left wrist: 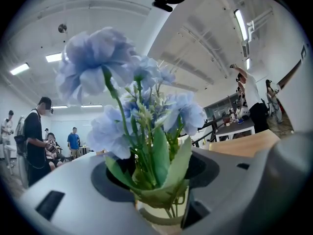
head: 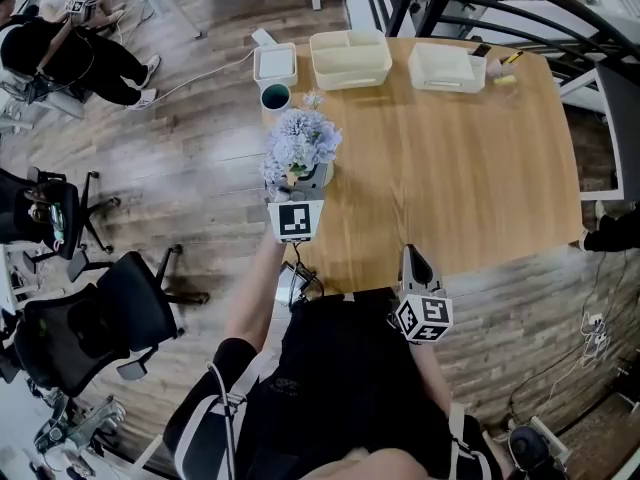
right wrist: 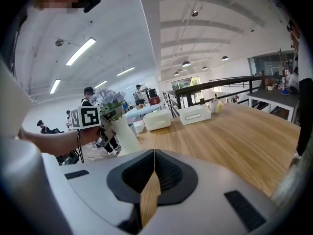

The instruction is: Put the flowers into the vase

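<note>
Left tongs: We hold the left tongs (head: pixel 300 178) (left wrist: pixel 156 180) level at the side edge of the bench (head: pixel 470 168) (right wrist: pixel 234 141). They are clenched on the green stalks of the flowers (head: pixel 300 140) (left wrist: pixel 146 131) (right wrist: pixel 110 98).
Flowers: The pale blue bunch stands straight up between the left tongs. The blooms rise above the tongs and the leaves and stalks hang down past them.
Vase: The white vase (left wrist: pixel 159 217) (right wrist: pixel 124 133) stands on the bench right under the left tongs. Its mouth is just below the leaves, and we see thin stalks dipping inside the rim.
Right tongs: The right tongs (head: pixel 411 256) (right wrist: pixel 152 165) are shut tight, tip against tip, with nothing in them. They are well apart from the left tongs, close to our body, and tip a little down over the near edge of the bench.
Cup: A dark green cup (head: pixel 275 96) sits just past the flowers, beyond the left tongs.
Boxes: Three white boxes (head: pixel 350 58) stand in a row at the far edge, well beyond both tongs.
</note>
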